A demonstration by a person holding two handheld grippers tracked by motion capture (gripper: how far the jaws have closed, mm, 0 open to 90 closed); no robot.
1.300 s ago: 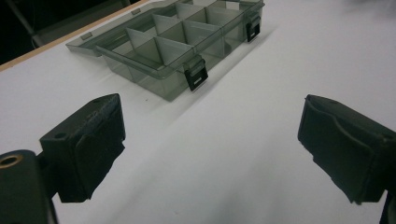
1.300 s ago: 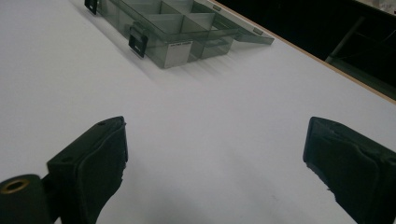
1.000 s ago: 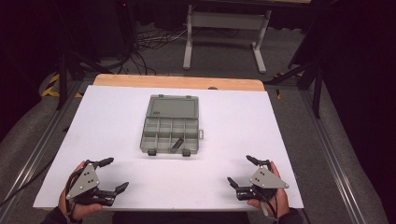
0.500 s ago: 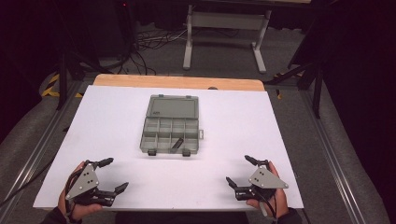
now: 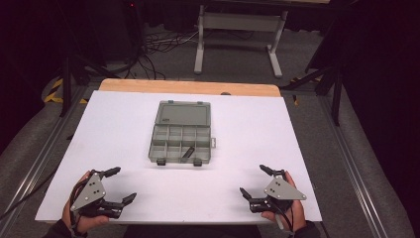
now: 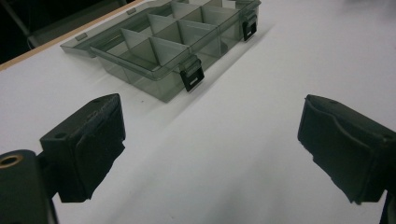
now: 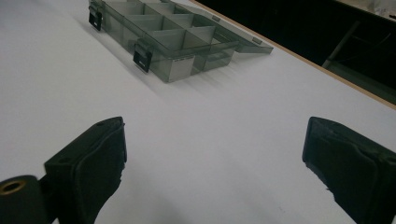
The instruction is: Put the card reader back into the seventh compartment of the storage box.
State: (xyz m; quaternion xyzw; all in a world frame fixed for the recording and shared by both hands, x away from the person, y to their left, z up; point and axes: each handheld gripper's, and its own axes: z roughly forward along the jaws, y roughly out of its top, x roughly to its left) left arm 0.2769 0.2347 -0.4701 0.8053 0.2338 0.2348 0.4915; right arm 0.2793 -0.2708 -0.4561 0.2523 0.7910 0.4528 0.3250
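A smoky clear compartment box [image 5: 181, 134] lies open at the middle of the white table [image 5: 297, 134], its lid flat on the far side. One front compartment holds a small dark item [image 5: 187, 152]. My left gripper [image 5: 124, 183] rests near the front left edge, open, with nothing between its jaws. My right gripper [image 5: 251, 178] rests near the front right edge, also open with nothing in it. In the left gripper view the box [image 6: 177, 46] stands ahead of the open gripper [image 6: 210, 140], latches facing me. The right gripper view has the box [image 7: 173, 42] up left of the open gripper [image 7: 215, 158].
A wooden strip [image 5: 188, 88] runs along the table's far edge. Beyond it stand a metal frame [image 5: 237, 29] and loose cables [image 5: 158, 44] on the dark floor. Bare white surface lies between the box and both grippers.
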